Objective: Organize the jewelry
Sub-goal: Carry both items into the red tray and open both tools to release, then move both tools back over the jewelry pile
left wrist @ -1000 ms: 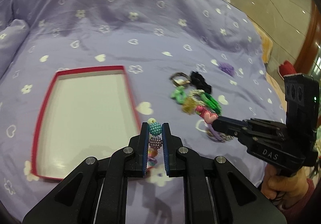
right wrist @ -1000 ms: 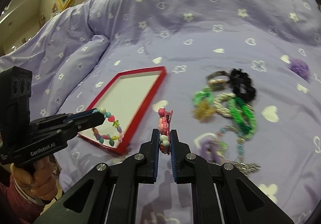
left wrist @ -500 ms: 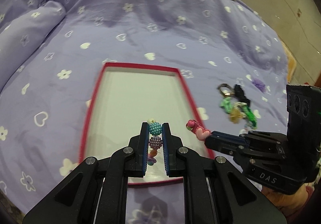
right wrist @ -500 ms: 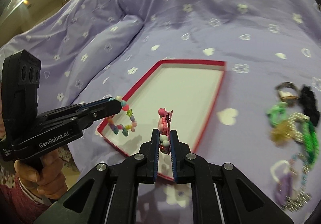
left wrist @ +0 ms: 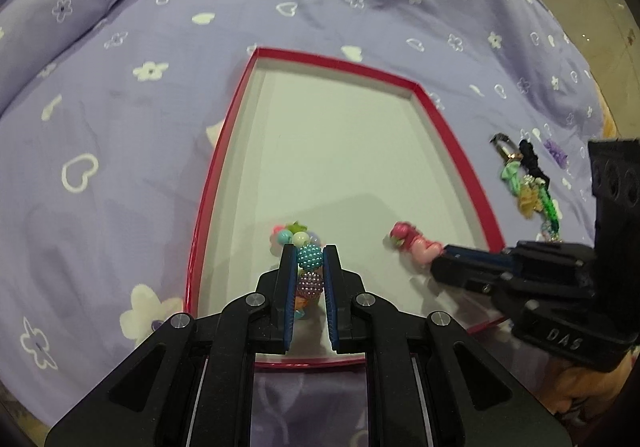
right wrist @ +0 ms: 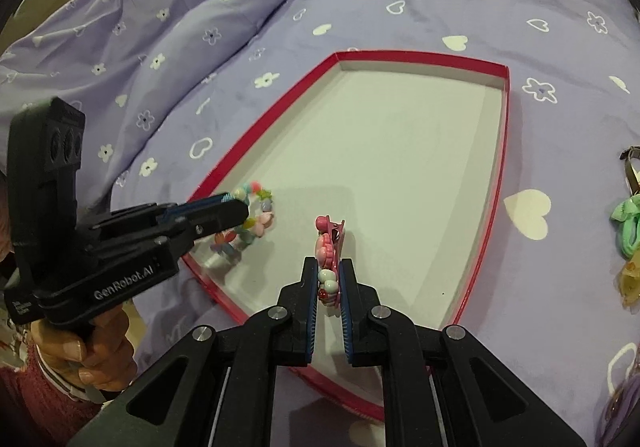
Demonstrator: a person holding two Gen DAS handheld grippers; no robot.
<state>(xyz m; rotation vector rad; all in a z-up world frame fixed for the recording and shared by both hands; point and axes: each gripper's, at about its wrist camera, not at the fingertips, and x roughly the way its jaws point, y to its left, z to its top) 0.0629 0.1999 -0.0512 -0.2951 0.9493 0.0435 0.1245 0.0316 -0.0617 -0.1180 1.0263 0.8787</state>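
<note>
At lower centre of the left wrist view, the left gripper point(left wrist: 310, 263) is clamped on a bead bracelet point(left wrist: 309, 257), low over the near end of the tray point(left wrist: 452, 135). It looks light and floppy, its loose beads dangling; a grip on one large bead suits it. Right of it, the right gripper point(right wrist: 328, 279) pinches a pink clip point(right wrist: 329, 247), rigid, light, best held across its flat body. More jewelry point(left wrist: 532, 183) lies on the bedspread point(left wrist: 120, 107) at far right.

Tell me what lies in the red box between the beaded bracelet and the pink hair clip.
Nothing: between the beaded bracelet and the pink hair clip only bare white floor of the red box shows. Both wrist views show it, the left most plainly.
</note>
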